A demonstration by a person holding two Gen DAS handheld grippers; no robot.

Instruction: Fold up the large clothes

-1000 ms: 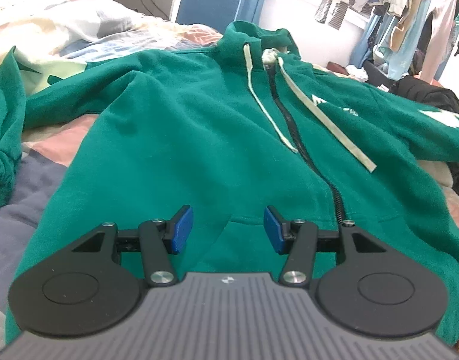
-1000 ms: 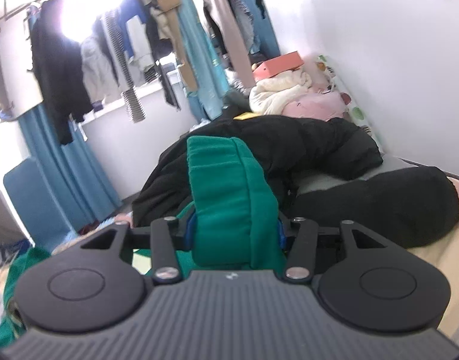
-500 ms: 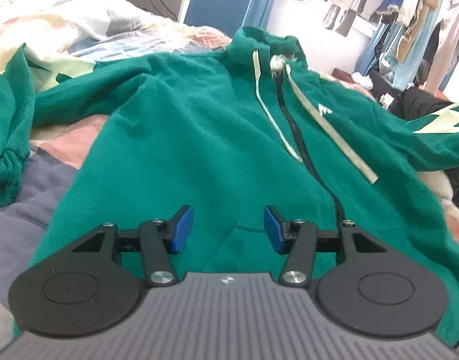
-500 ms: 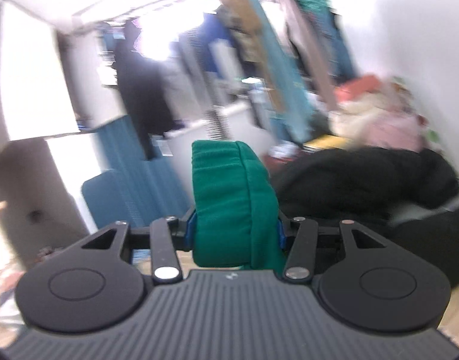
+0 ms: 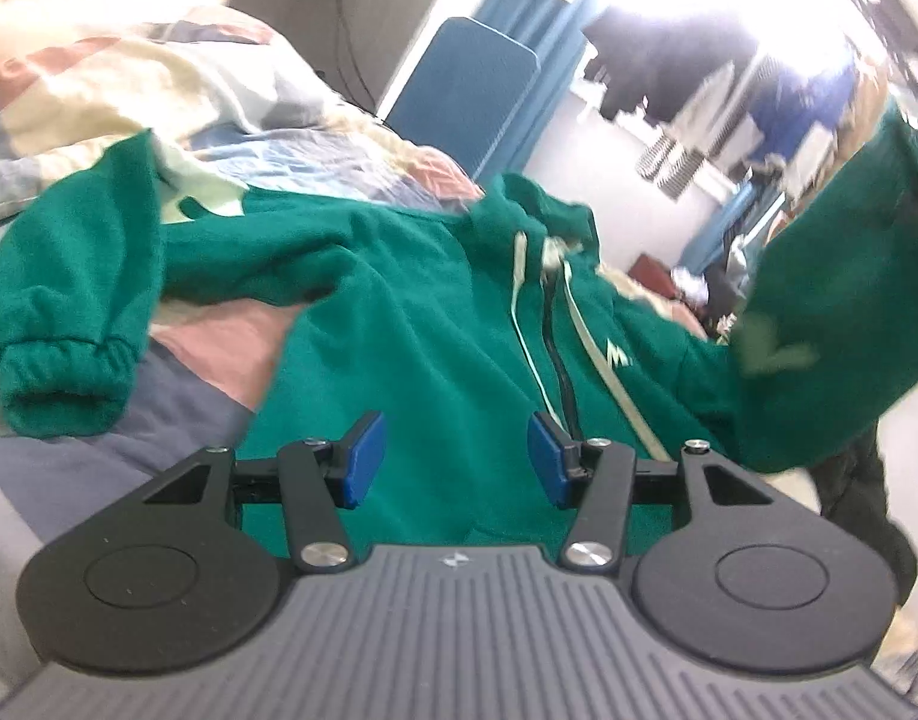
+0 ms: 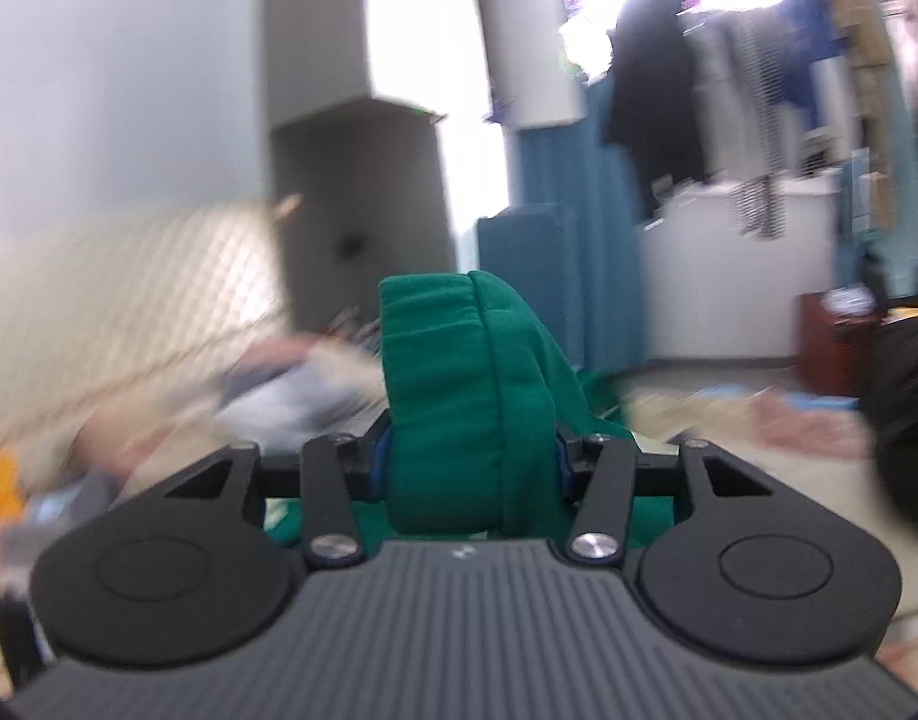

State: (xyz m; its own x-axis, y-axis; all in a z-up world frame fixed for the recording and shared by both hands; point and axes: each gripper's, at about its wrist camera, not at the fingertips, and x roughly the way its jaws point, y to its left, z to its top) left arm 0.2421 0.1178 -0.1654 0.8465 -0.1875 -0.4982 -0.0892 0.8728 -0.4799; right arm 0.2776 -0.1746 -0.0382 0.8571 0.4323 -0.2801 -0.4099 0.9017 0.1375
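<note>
A green zip-up hoodie (image 5: 423,324) lies face up on the bed, its cream drawstrings (image 5: 519,300) and black zipper running down the chest. Its left sleeve (image 5: 69,312) lies bent on the quilt, cuff toward me. My left gripper (image 5: 453,456) hovers open above the hoodie's lower front, blue pads apart with nothing between them. The other sleeve (image 5: 843,300) is lifted in the air at the right of the left wrist view. My right gripper (image 6: 468,462) is shut on that sleeve's bunched cuff (image 6: 465,396), which bulges up between the fingers.
A patchwork quilt (image 5: 207,354) covers the bed under the hoodie. Behind stand a blue panel (image 5: 459,90), a white ledge and a rack of hanging clothes (image 6: 657,78). Dark garments (image 6: 903,408) lie at the right. The right wrist view is motion-blurred.
The right gripper swung the held cuff across the room from the dark clothes pile toward the bed's left; the sleeve now hangs lifted beside the hoodie. The left gripper rose and tilted slightly.
</note>
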